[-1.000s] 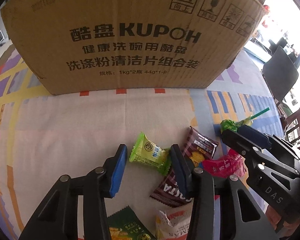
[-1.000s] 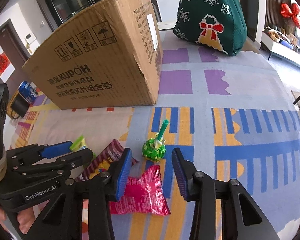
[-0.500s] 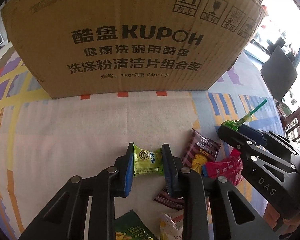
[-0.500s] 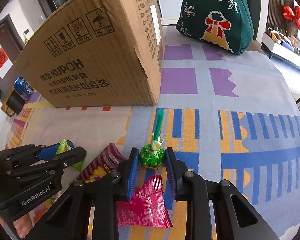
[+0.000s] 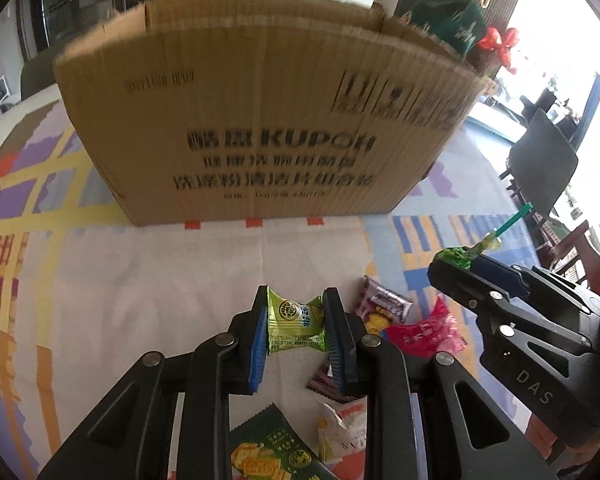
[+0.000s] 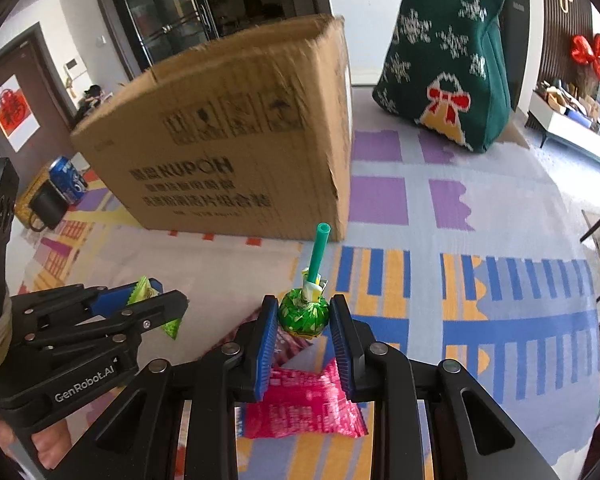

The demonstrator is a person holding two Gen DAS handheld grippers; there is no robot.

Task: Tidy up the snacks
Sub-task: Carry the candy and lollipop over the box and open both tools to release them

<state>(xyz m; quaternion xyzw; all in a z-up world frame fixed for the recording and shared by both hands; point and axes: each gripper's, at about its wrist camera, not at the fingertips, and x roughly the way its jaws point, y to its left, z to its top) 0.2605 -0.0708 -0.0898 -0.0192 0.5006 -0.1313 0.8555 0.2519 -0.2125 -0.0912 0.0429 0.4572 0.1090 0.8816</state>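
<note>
My left gripper (image 5: 296, 312) is shut on a light green snack packet (image 5: 294, 326), lifted off the patterned tablecloth (image 5: 160, 280). My right gripper (image 6: 303, 312) is shut on a green-wrapped lollipop (image 6: 303, 314) whose teal stick points up. In the left wrist view the lollipop (image 5: 456, 258) shows at the tip of the right gripper. The big brown cardboard box (image 5: 260, 120) stands just beyond both grippers, its top open. On the cloth below lie a pink packet (image 6: 304, 404), a maroon packet (image 5: 382, 308), a dark green packet (image 5: 268, 452) and a white packet (image 5: 340, 428).
A green knitted bag (image 6: 448, 60) stands behind the box on the right. A blue can (image 6: 66, 174) and a black mug (image 6: 48, 208) sit at the left by the box. Dark chairs (image 5: 540, 168) stand past the table's right edge.
Both grippers closed, the left on the green packet, the right on the lollipop, and both have lifted them off the cloth. The box now looks further and lower in view.
</note>
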